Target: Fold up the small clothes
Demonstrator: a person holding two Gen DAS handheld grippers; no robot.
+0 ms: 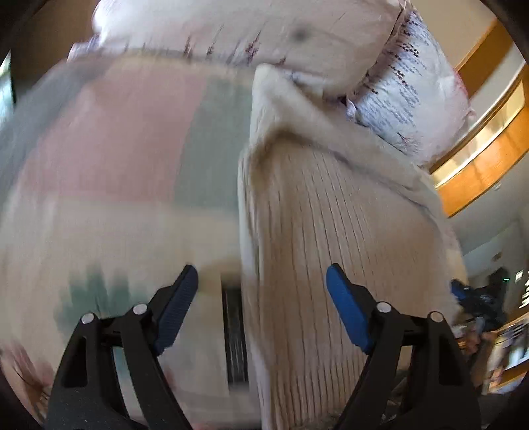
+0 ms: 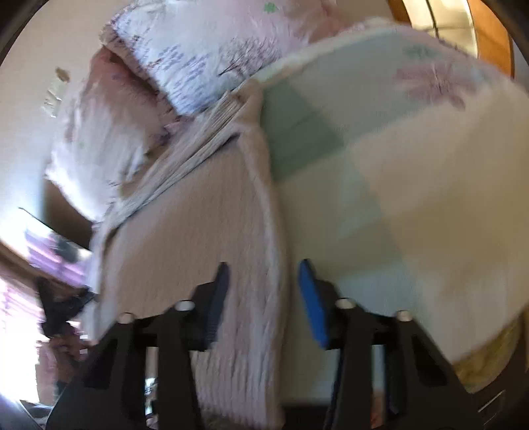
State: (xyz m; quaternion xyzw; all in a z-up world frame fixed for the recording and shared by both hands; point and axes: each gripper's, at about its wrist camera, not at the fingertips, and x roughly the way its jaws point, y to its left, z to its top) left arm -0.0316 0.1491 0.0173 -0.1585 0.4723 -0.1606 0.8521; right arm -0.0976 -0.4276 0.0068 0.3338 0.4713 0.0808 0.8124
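A cream ribbed knit garment (image 1: 330, 231) lies lengthwise on a bed with a pastel patchwork quilt (image 1: 115, 149). In the left wrist view my left gripper (image 1: 261, 284) is open, its blue pads apart just above the garment's near left edge. In the right wrist view the same garment (image 2: 198, 215) looks pale pink-beige, with a folded sleeve near the pillows. My right gripper (image 2: 263, 284) is open, and the garment's right edge runs between its fingers without being clamped. Both views are motion-blurred.
Floral pillows (image 1: 248, 26) lie at the head of the bed, also in the right wrist view (image 2: 205, 49). A wooden frame (image 1: 489, 155) stands at the right. Dark clutter (image 1: 479, 307) sits beyond the bed's right side. The quilt (image 2: 396, 182) stretches right of the garment.
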